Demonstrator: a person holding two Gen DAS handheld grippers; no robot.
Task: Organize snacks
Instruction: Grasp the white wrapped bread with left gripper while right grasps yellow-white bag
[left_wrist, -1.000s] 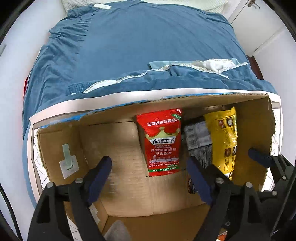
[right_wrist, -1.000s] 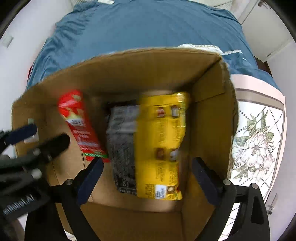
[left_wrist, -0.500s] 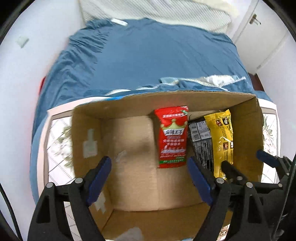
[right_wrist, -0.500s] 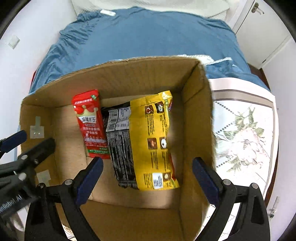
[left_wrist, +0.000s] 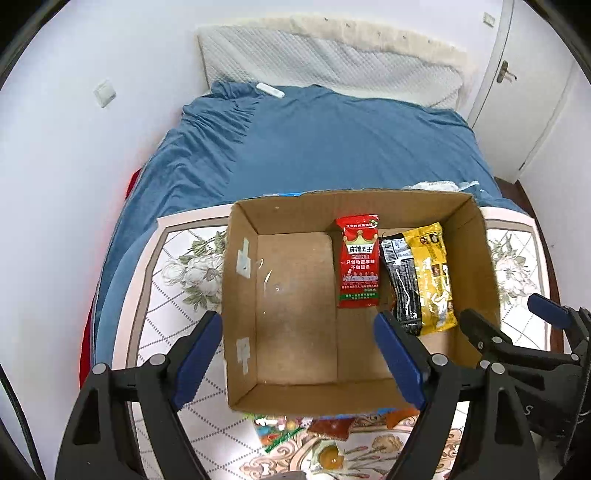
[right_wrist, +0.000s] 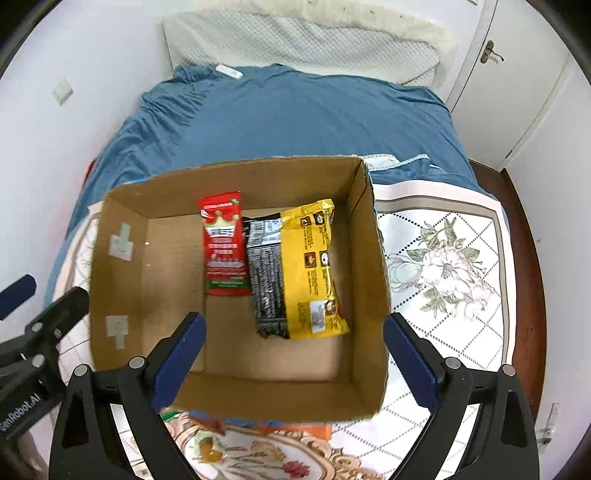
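We hold both grippers above an open cardboard box (left_wrist: 240, 295) that sits on a floral-patterned mat (left_wrist: 177, 266), with a bed under a blue sheet (left_wrist: 332, 147) beyond it.

Starting at the left, our left gripper (left_wrist: 299, 354) hangs over the near left part of the box, its blue-padded fingers (left_wrist: 197, 356) spread wide apart with nothing between them. The left half of the box floor under it is bare cardboard, and pale tape strips (left_wrist: 243, 254) cling to the inside of the left wall.

Moving right, a red snack packet (left_wrist: 358, 266) with a crown print lies flat on the box floor near the far wall, roughly mid-box. Just beside it on the right lies a black packet (left_wrist: 400, 280), and a yellow packet (left_wrist: 432, 280) overlaps the black one's right side, reaching toward the right wall of the box. All three lie lengthwise, pointing from the far wall toward us.

Further right, our right gripper (right_wrist: 295, 358) hovers over the near right part of the box, its fingers (right_wrist: 412, 363) also held wide apart and gripping nothing; one finger sits over the box interior, the other beyond the right wall, over the mat.

Below the near wall of the box, a few more colourful wrappers (left_wrist: 314, 424) peek out on the mat, partly hidden by the cardboard.
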